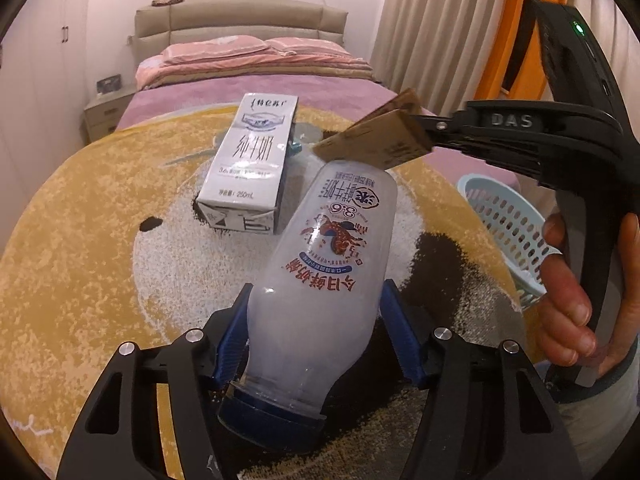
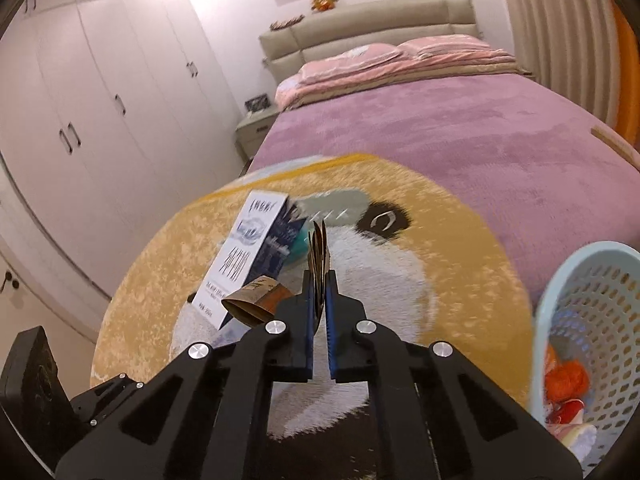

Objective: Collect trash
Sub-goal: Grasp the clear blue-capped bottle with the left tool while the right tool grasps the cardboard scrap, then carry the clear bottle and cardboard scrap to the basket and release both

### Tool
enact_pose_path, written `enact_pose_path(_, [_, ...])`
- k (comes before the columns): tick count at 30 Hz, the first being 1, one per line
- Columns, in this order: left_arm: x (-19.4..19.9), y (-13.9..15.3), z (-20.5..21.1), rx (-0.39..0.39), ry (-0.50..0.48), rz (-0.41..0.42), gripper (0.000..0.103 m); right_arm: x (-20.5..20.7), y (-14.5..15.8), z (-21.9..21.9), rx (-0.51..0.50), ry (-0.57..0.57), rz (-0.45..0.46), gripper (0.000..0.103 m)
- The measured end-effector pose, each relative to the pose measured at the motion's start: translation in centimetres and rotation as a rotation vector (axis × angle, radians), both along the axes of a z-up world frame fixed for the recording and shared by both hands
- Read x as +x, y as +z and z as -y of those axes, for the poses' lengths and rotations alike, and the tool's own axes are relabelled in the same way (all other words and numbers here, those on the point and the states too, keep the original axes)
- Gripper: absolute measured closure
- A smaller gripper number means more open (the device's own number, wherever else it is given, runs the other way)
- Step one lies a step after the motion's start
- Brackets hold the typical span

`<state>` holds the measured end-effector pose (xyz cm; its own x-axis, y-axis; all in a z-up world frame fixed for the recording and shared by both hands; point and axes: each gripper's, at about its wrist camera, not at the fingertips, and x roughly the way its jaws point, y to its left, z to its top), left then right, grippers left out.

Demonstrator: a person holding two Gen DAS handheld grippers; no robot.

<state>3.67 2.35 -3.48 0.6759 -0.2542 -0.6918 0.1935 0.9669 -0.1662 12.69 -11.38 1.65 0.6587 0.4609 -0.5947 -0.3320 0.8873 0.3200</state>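
Left gripper (image 1: 316, 344) clamps the milk bottle (image 1: 320, 280) — right gripper (image 2: 319, 280) pinches flattened cardboard (image 2: 318, 256), basket (image 2: 592, 280) rim near.

Both wrist cams are looking fwd and down, close over the round rug (image 1: 80, 240), both sharing milk carton (image 2: 244, 256), bed (image 2: 460, 140), basket (image 1: 508, 232).

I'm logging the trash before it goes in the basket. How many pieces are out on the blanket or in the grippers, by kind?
Milk carton: 1
Plastic milk bottle: 1
Flattened cardboard piece: 1
Total: 3
The basket already holds some items, too hidden to count.
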Motion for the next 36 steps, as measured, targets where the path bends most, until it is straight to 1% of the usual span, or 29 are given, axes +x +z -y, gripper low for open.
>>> enact_pose_path(5, [-0.4,1.4,0.6,-0.023,-0.013,0.027,0.043,-1.5,1.7,3.0,0.016,-0.061,0.058,0.099])
enact_pose_path(8, [0.2,2.2,1.2,-0.029,-0.034,0.045,0.043,-3.2,2.8,5.8,0.009,-0.130,0.106,0.099])
enact_pose_path(12, [0.9,3.7,3.8,-0.026,-0.084,0.077,0.043,-4.8,3.5,10.0,0.003,-0.233,0.139,0.099])
enact_pose_path(15, [1.8,4.5,6.3,-0.035,-0.131,0.093,0.043,-5.3,3.5,13.0,0.015,-0.295,0.139,0.099])
enact_pose_path(21, [3.9,5.1,12.5,-0.040,-0.239,0.097,0.043,-6.2,2.7,19.1,0.022,-0.430,0.120,0.099])
enact_pose_path(24, [5.6,5.2,15.8,-0.052,-0.287,0.074,0.043,-6.4,2.0,21.0,0.002,-0.490,0.104,0.099])
enact_pose_path(31, [9.4,4.4,21.8,-0.068,-0.361,0.003,0.042,-5.4,-0.6,23.9,-0.009,-0.579,0.013,0.099])
enact_pose_path(36, [10.9,3.5,23.7,-0.080,-0.387,-0.032,0.042,-4.9,-1.9,25.4,-0.004,-0.612,-0.031,0.099])
